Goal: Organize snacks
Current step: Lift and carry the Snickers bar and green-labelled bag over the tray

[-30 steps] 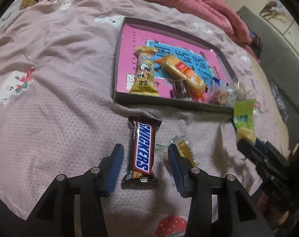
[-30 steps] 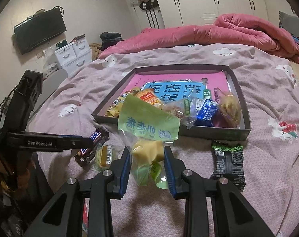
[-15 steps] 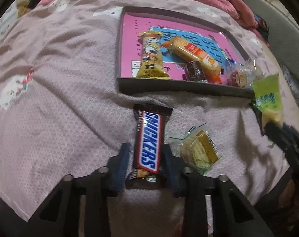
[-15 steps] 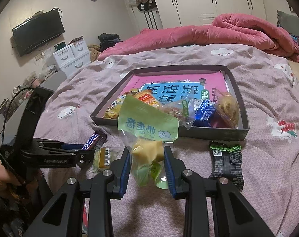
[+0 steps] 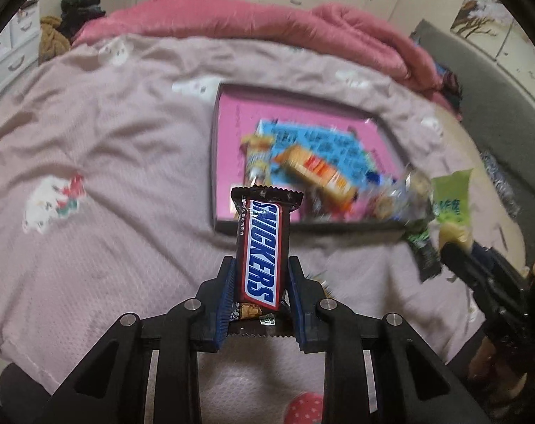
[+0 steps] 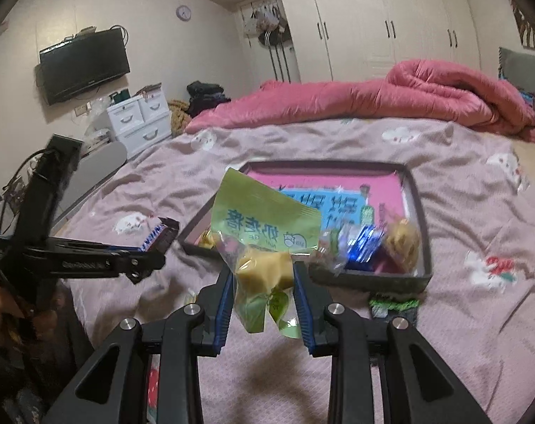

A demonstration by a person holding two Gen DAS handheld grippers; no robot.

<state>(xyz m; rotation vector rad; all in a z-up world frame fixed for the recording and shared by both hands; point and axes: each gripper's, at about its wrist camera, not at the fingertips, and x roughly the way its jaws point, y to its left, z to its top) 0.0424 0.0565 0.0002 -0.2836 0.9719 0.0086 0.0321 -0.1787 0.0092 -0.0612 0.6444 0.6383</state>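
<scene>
My left gripper (image 5: 260,275) is shut on a Snickers bar (image 5: 263,247) and holds it upright above the bed, in front of the dark-rimmed pink box (image 5: 216,162). The bar also shows in the right wrist view (image 6: 159,235). My right gripper (image 6: 263,279) is shut on a green-topped bag with a yellow cake (image 6: 263,233), raised before the box (image 6: 419,212). The box holds several snacks, among them an orange cracker pack (image 5: 316,173) and a blue wrapper (image 6: 364,243).
A dark green-edged packet (image 6: 394,305) lies on the pink bedsheet (image 5: 108,162) in front of the box. A rolled pink quilt (image 6: 426,95) lies at the far side of the bed. A grey headboard (image 5: 493,106) is at the right.
My left gripper closed on the Snickers bar and lifted it off the sheet. The right gripper rose a little with the green bag still in it.
</scene>
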